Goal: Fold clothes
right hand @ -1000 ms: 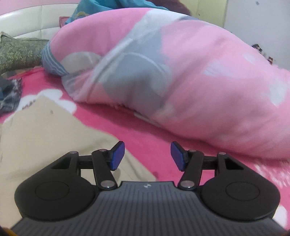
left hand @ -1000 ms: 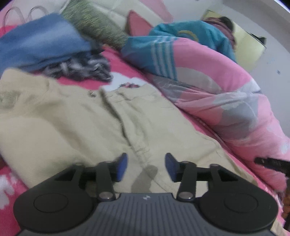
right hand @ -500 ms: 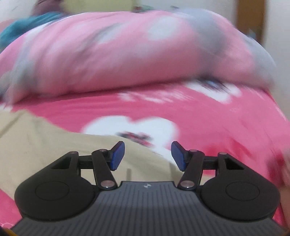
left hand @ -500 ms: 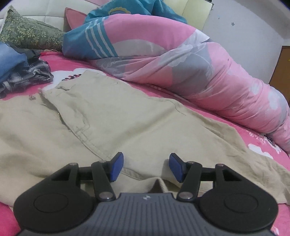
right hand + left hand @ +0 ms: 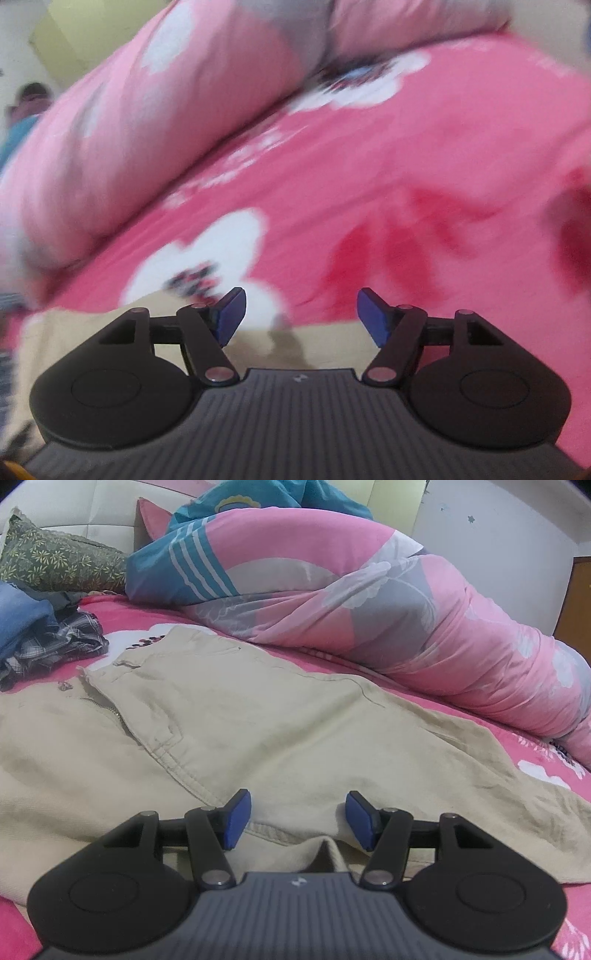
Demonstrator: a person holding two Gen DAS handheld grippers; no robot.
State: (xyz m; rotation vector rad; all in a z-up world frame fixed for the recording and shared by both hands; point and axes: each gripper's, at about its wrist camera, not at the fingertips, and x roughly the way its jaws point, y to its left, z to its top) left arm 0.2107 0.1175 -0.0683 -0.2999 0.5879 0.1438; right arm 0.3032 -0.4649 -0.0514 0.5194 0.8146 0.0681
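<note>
A pair of beige trousers [image 5: 258, 716] lies spread flat on a bed covered with a pink bedsheet [image 5: 532, 746] printed with white shapes. The waistband, open zip and metal button sit toward ten o'clock in the left wrist view, and one leg runs off toward four o'clock.

The left gripper [image 5: 298, 821] hangs low over the trousers at six o'clock, above a raised fold of cloth; its blue fingers [image 5: 236, 819] have just been opening and stand apart, with nothing pressed between them.

In the blurred, tilted right wrist view, the right gripper [image 5: 299, 314] sits over a beige edge of the trousers [image 5: 325, 345] where it meets the sheet; its fingers have just been widening and grip nothing.

A rolled pink and grey quilt [image 5: 406, 605] lies beyond the trousers, from twelve to three o'clock. A heap of blue and plaid clothes [image 5: 44, 635] lies at nine o'clock, with a green patterned pillow [image 5: 59, 561] behind it.
</note>
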